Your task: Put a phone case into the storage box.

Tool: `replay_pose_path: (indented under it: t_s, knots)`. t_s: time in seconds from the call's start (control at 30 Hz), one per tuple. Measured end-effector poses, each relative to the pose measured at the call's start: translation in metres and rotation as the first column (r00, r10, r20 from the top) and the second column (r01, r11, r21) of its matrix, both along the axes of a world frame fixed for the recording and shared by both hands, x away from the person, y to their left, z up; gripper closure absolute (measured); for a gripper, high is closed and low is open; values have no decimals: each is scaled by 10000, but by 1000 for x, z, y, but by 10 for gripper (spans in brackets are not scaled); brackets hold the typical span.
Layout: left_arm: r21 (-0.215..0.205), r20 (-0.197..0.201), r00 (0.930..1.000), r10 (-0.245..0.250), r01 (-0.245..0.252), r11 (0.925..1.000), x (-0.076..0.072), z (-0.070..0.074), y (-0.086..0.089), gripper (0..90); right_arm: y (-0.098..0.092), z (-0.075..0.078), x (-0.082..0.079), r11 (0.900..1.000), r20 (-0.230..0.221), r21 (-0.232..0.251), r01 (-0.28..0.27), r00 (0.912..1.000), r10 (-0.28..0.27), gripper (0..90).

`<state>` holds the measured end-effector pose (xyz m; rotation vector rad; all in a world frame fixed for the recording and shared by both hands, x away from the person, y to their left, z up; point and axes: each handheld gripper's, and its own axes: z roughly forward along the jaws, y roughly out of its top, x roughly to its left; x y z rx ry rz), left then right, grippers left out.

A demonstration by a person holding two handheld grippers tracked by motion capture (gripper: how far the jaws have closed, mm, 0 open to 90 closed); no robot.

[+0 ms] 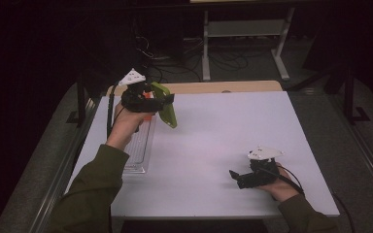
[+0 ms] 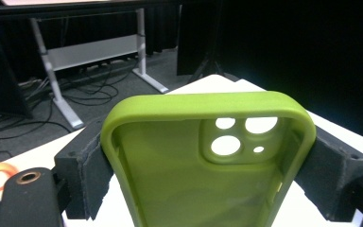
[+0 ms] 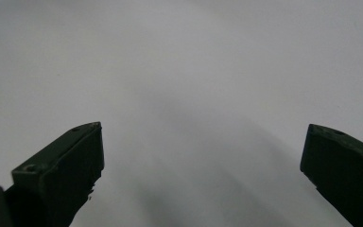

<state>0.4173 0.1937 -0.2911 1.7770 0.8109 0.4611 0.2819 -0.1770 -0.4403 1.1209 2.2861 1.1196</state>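
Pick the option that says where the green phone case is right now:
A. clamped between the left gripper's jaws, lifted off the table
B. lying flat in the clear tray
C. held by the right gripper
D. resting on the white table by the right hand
A: the left gripper has both jaws pressed against the sides of the green phone case, holding it above the white table.

Right gripper looking down its own two black jaws, and they stand wide apart, one rising at the lower left, the other at the lower right edge. Nothing between them but the plain white table. A soft grey shadow spreads across the surface between the jaws.
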Motion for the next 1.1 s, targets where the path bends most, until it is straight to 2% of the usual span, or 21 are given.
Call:
replay_pose_path:
  t_s: [0.17, 0.43, 0.67, 0.8, 1.1]
  knots:
    - [-65, 109, 9993, 351, -350, 9994, 3, 4, 9, 151, 0, 0, 0, 10000, 10, -10, 4, 10000, -4, 0]
    - [76, 216, 9955, 924, -926, 9957, 7, 10, 22, 151, -1, 0, 1, 10000, 22, -12, -20, 10000, 20, 0]
    - [283, 351, 9843, 1730, -1741, 9843, 11, 11, 37, 151, -1, 0, 0, 10000, 3, 10, -13, 10000, 13, 0]
    - [473, 446, 9740, 2220, -2240, 9734, 14, 12, 43, 151, -1, 0, 1, 10000, 4, -5, -23, 10000, 23, 0]
    - [723, 255, 9325, 3602, -3611, 9297, 26, 4, 47, 150, -1, 0, 1, 10000, -2, 6, -15, 10000, 15, 0]
